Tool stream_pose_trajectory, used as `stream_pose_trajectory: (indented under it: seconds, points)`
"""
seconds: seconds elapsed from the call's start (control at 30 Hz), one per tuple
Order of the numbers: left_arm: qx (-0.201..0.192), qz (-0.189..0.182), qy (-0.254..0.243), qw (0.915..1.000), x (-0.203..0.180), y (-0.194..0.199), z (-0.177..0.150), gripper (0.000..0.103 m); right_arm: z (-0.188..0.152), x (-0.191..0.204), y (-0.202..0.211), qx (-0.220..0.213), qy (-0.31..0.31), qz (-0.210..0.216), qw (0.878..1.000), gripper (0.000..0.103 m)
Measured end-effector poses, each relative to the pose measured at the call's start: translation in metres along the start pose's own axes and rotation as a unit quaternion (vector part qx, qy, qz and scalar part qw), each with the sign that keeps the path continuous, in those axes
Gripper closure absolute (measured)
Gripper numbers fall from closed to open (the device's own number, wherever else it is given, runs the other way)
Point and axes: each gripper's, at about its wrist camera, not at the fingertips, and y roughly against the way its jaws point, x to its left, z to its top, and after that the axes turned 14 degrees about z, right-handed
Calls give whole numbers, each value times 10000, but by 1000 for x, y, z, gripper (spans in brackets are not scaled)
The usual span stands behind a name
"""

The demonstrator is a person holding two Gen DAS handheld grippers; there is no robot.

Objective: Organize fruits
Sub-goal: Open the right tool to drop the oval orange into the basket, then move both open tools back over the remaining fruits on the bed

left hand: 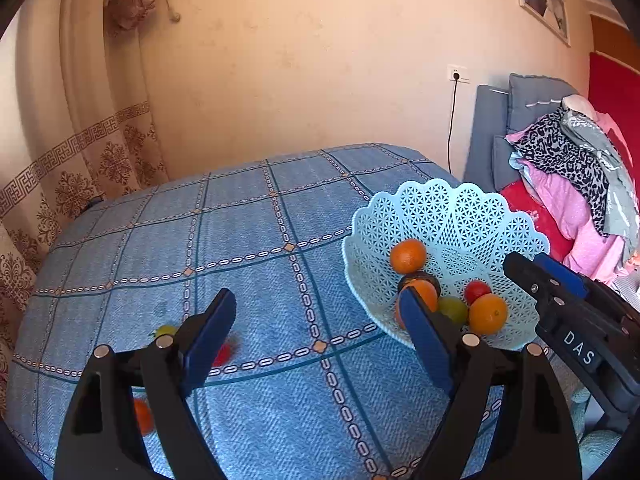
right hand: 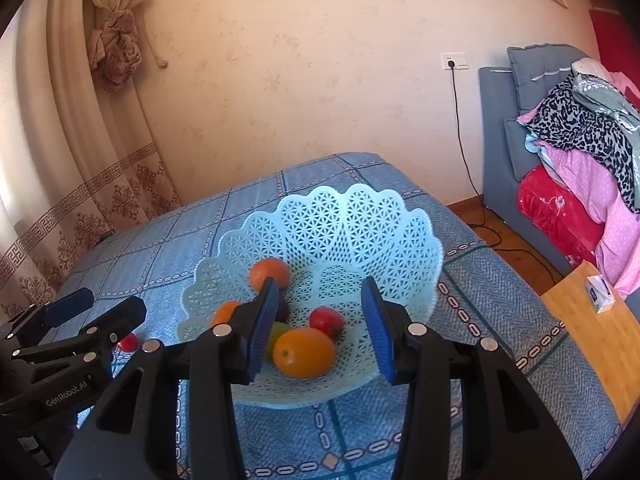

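Observation:
A pale blue lattice basket stands on the blue checked tablecloth. It holds oranges, a red fruit, a green fruit and a dark fruit. On the cloth to the left lie a green fruit, a red fruit and an orange, partly hidden by my left fingers. My left gripper is open and empty over the cloth. My right gripper is open and empty just above the basket's fruit.
A wall and a curtain lie behind the table. A grey sofa with piled clothes stands to the right. A wooden side table with a small box sits beside the table's right edge.

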Motion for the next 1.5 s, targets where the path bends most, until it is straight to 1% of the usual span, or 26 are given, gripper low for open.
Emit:
stream_pose_trajectory:
  seconds: [0.03,0.07,0.23,0.3,0.33,0.37,0.4,0.53,0.87,0.97,1.07,1.13,1.27,1.5]
  points:
    - [2,20,10,10000,2,1,-1,20,0,2,1,-29,29,1,10000,42]
    - [5,31,19,10000,4,1,-1,20,1,5,1,-42,77,-4,10000,42]
    - [15,88,113,9999,17,5,-5,20,1,18,0,29,216,48,9998,42]
    - [15,105,147,9998,22,6,-6,15,0,23,-1,51,254,69,9996,41]
    - [12,110,165,9998,25,7,-7,14,0,25,-1,62,265,81,9996,39]
    - [16,117,183,9998,27,8,-8,14,0,27,-2,65,280,90,9995,32]
    - [30,124,209,9997,30,8,-8,14,0,29,-2,58,296,85,9995,28]
    - [88,198,316,9993,42,8,-11,12,-2,39,-3,63,376,115,9992,22]
    - [248,395,558,9974,74,8,-26,12,-7,61,-12,258,598,212,9976,22]
    - [318,473,645,9963,86,7,-34,12,-10,67,-14,301,660,232,9971,14]
    - [392,563,717,9951,97,6,-43,11,-11,73,-16,363,734,267,9963,13]
    - [469,647,793,9936,106,3,-49,11,-12,77,-18,396,778,271,9958,10]
    - [638,783,972,9901,123,-3,-59,12,-16,84,-22,458,851,286,9949,9]
    - [776,930,1139,9861,143,-9,-71,11,-19,96,-26,551,1012,346,9927,8]
